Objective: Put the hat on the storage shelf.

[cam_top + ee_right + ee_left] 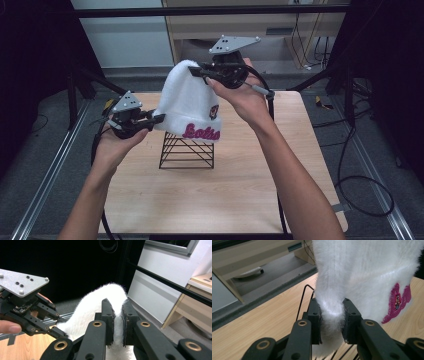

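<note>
Surface (235,195): light wood, carries one black wire stand (187,150) near centre; nothing else on it. White fuzzy beanie (187,102) w/ pink script on the cuff sits draped over that stand, crown up, cuff low on the front side and the stand's lower wires showing beneath. My left fingers (331,315) are pinched on a fold of the cuff at the hat's left edge, fabric bunched tight btwn the pads, no gap visible. My right fingers (117,315) are pressed together on the fabric at the crown, up top and toward the far side; in the high view my right gripper (200,71) sits above the hat, my left gripper (159,118) low beside it. So hat is held at two pts, top and bottom-left, both grips firm. Progress, as I judge it: grasp stage done; hat is either being seated on the stand or about to come off it, can't tell which. Remaining: finish that move, then release both grips.
</note>
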The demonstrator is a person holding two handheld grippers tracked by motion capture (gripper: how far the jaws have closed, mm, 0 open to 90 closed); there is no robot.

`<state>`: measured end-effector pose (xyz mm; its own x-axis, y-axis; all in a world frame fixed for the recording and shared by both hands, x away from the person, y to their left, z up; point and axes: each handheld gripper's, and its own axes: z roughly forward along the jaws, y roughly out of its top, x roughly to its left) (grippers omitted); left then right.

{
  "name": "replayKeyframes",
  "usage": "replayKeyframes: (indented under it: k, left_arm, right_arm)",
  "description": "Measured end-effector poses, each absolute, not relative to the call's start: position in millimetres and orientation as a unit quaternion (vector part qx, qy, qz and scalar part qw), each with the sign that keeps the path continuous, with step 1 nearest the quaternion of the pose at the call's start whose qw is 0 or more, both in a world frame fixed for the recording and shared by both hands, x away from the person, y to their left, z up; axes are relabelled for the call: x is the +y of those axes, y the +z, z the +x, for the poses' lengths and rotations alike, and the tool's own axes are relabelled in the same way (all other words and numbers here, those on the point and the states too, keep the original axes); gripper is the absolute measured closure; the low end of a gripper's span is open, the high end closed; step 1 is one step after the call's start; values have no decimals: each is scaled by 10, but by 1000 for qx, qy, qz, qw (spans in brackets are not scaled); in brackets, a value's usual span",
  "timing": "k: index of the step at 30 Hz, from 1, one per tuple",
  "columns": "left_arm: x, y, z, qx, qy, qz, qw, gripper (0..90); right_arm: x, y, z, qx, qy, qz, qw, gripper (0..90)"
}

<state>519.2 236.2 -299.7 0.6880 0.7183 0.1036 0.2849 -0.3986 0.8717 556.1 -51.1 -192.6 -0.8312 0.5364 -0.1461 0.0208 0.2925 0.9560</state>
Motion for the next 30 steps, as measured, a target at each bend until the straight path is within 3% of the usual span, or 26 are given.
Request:
replayKeyframes:
  k: [11, 30]
  left_arm:
    - [2407, -3180, 5275, 335, 249, 792, 445, 718]
    - [2465, -3327, 5227, 341, 257, 796, 430, 717]
  right_arm:
    - [-442, -2099, 5706, 781, 554, 187, 220, 832]
    - [-353, -2217, 5617, 795, 540, 176, 214, 829]
